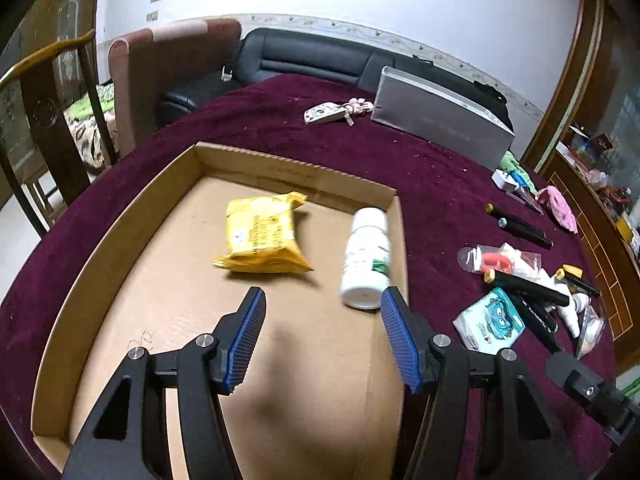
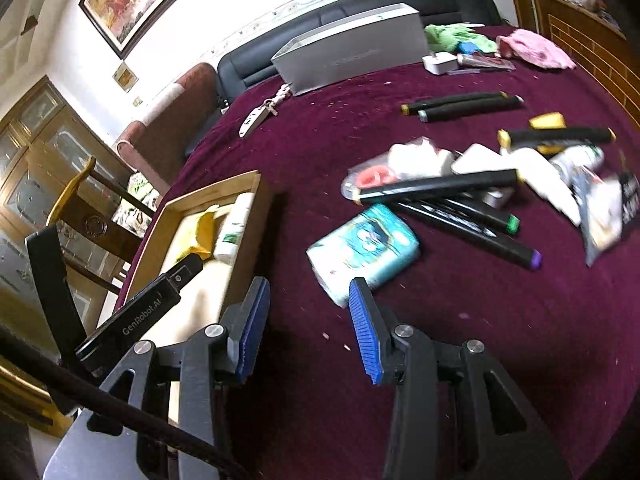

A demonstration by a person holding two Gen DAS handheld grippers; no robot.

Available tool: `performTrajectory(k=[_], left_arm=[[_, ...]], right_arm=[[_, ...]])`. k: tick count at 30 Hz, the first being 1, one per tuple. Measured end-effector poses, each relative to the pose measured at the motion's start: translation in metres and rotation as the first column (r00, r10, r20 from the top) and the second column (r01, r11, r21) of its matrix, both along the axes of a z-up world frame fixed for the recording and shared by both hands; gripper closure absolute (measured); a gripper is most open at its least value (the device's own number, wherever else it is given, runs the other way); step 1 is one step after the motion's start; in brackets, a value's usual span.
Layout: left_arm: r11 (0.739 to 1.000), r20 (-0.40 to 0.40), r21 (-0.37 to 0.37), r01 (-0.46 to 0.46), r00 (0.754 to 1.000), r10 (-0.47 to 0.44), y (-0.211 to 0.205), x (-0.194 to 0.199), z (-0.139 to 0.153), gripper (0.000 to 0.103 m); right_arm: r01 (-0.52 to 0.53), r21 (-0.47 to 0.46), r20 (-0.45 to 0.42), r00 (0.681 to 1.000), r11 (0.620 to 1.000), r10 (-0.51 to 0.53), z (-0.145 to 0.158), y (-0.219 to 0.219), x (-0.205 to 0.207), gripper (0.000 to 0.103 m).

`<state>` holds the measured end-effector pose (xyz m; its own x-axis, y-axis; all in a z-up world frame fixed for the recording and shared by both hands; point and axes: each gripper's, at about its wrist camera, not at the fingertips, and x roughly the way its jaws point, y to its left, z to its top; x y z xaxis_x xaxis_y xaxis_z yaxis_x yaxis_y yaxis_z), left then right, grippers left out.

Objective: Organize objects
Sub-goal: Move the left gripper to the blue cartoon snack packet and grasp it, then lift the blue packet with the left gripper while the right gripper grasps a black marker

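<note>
A shallow cardboard tray [image 1: 120, 216] lies on the maroon tablecloth. In it are a yellow snack packet [image 1: 262, 236] and a white bottle [image 1: 366, 260] on its side against the right wall. My left gripper [image 1: 323, 294] hangs open over the tray floor, just short of both, with nothing between its blue pads. My right gripper [image 2: 309, 283] is open over bare cloth beside the tray's right wall [image 2: 256, 208]. A teal tissue pack [image 2: 364, 246] lies just beyond its right fingertip. Behind the pack is a heap of black markers [image 2: 436, 186] and small packets.
A silver box [image 1: 440, 116] and a key fob [image 1: 322, 114] sit at the table's far side. More markers [image 2: 460, 106], a green cloth [image 2: 452, 36] and a pink cloth [image 2: 536, 50] lie far right. A wooden chair [image 1: 52, 92] stands left of the table.
</note>
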<state>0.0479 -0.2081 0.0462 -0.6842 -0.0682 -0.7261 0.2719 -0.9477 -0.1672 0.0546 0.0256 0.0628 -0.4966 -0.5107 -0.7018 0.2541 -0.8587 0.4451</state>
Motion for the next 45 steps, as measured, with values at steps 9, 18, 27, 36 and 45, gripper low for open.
performTrajectory(k=[9, 18, 27, 36, 45], left_arm=[[0.999, -0.037, 0.009, 0.039, 0.999, -0.038, 0.01, 0.007, 0.018, 0.049], [0.952, -0.007, 0.058, 0.3, 0.954, -0.3, 0.062, -0.006, 0.027, 0.038], [0.912, 0.118, -0.128, 0.39, 0.919, -0.377, 0.12, -0.039, 0.003, 0.038], [0.919, 0.194, -0.152, 0.363, 0.923, -0.333, 0.127, -0.077, -0.022, 0.038], [0.839, 0.205, 0.058, 0.54, 0.817, -0.54, 0.151, -0.055, -0.03, 0.038]], right_arm=[[0.061, -0.044, 0.016, 0.998, 0.997, -0.06, -0.007, 0.037, 0.006, 0.063], [0.145, -0.046, -0.025, 0.989, 0.988, -0.147, -0.005, 0.076, -0.001, 0.056], [0.204, -0.059, -0.016, 0.979, 0.977, -0.205, -0.024, 0.115, -0.016, 0.056], [0.202, -0.103, 0.004, 0.979, 0.974, -0.203, -0.036, 0.13, -0.023, 0.056], [0.201, -0.129, 0.045, 0.979, 0.971, -0.197, -0.045, 0.137, -0.028, 0.056]])
